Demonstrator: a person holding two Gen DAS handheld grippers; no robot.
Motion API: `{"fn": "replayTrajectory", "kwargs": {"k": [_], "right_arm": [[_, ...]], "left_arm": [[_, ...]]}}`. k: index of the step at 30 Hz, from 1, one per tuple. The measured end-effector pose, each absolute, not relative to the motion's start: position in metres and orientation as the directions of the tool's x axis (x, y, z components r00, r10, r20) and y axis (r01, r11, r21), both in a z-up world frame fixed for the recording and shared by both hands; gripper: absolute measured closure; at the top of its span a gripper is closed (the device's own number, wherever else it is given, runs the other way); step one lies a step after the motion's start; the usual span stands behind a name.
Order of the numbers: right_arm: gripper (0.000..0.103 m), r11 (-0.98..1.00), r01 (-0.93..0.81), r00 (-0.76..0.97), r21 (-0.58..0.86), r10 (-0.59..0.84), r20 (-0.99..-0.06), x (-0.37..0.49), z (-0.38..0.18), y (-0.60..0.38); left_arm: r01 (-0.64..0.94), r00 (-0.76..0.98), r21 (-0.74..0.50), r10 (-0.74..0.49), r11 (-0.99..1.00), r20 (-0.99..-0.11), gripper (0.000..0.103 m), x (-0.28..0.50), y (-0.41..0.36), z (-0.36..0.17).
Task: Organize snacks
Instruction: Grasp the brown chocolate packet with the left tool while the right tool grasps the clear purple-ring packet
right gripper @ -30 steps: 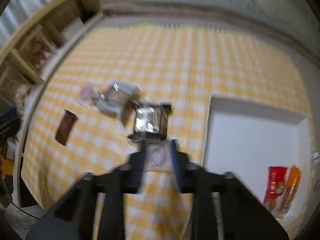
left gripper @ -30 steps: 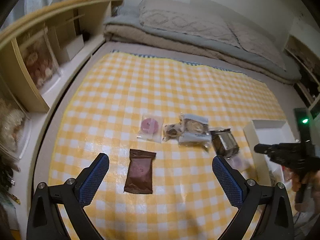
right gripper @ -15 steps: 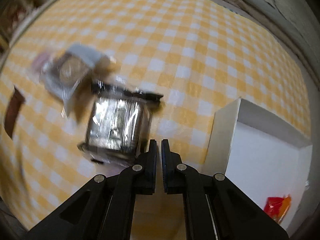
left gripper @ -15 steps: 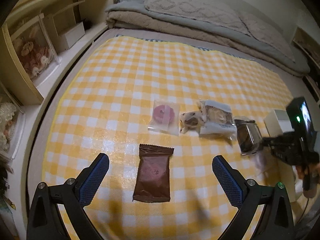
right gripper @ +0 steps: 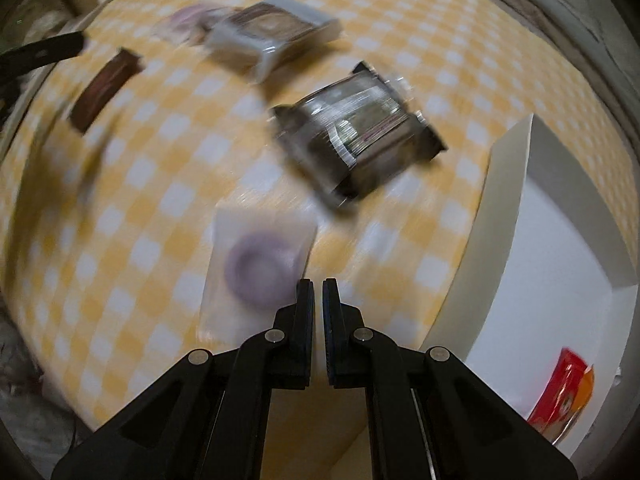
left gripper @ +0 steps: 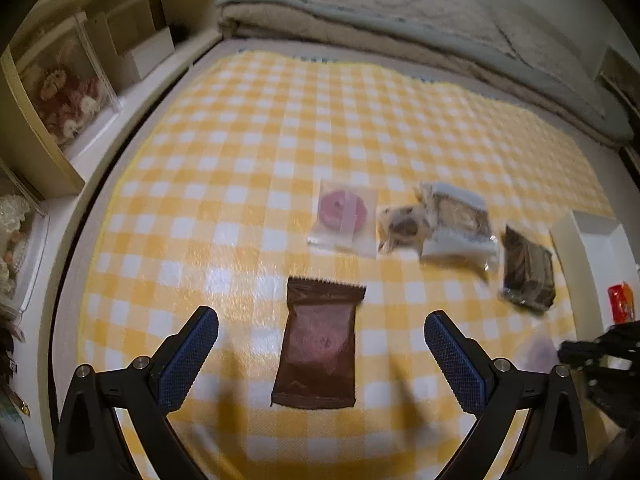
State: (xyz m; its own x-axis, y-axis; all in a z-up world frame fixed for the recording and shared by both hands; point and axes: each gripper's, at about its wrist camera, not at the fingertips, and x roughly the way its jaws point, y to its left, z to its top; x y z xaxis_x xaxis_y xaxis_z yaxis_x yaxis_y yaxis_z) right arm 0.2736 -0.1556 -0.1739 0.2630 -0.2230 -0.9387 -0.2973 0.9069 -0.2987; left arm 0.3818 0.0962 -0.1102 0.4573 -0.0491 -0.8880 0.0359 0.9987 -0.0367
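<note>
Left gripper (left gripper: 320, 340) hovers low with jaws spread wide, straddling the brown snack packet (left gripper: 318, 344), whose long axis runs away from the camera. Right gripper (right gripper: 318, 292) is nearly closed, apparently empty, beside the blurred purple-ring packet (right gripper: 260, 268) near the white box (right gripper: 496, 216).

Left hand-held gripper (left gripper: 320, 344) jaws spread wide, angled downward; right hand-held gripper (right gripper: 318, 294) jaws nearly touching, empty.

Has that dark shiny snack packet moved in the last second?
Cannot tell. In the left view the dark packet sits between the clear cookie pack and white box, as before; the camera moved.
</note>
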Motion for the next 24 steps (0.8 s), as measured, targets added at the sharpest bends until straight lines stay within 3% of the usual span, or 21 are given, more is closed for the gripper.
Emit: {"fn": "replayTrajectory", "kwargs": {"k": [4, 5, 6, 8, 12, 18, 24], "right_arm": [[0.096, 0.968, -0.193, 0.336, -0.16, -0.088, -0.938, 0.262, -0.152, -0.164], [0.089, 0.98, -0.163, 0.339, -0.116, -0.054, -0.939, 0.262, -0.15, -0.168], [0.081, 0.985, -0.144, 0.336, -0.09, -0.037, -0.941, 0.262, -0.151, -0.17], [0.037, 0.994, -0.107, 0.319, -0.036, 0.0, -0.948, 0.271, -0.153, -0.18], [0.035, 0.996, -0.088, 0.314, -0.031, -0.002, -0.949, 0.281, -0.163, -0.162], [0.032, 0.992, -0.105, 0.313, -0.066, -0.03, -0.949, 0.287, -0.178, -0.153], [0.028, 0.988, -0.104, 0.332, -0.114, -0.074, -0.941, 0.288, -0.19, -0.145]], "left_arm": [[0.052, 0.429, -0.044, -0.063, 0.998, -0.901, 0.006, 0.388, 0.097, -0.119], [0.058, 0.419, -0.039, -0.059, 0.998, -0.906, 0.008, 0.39, 0.097, -0.123], [0.06, 0.409, -0.035, -0.057, 0.998, -0.911, 0.011, 0.393, 0.097, -0.125], [0.061, 0.39, -0.033, -0.054, 0.998, -0.919, 0.016, 0.396, 0.099, -0.131], [0.048, 0.355, -0.036, -0.051, 0.998, -0.933, 0.024, 0.402, 0.102, -0.144], [0.065, 0.325, -0.028, -0.048, 0.997, -0.945, 0.027, 0.408, 0.095, -0.158], [0.085, 0.314, 0.056, 0.026, 0.995, -0.949, 0.031, 0.413, 0.078, -0.17]]}}
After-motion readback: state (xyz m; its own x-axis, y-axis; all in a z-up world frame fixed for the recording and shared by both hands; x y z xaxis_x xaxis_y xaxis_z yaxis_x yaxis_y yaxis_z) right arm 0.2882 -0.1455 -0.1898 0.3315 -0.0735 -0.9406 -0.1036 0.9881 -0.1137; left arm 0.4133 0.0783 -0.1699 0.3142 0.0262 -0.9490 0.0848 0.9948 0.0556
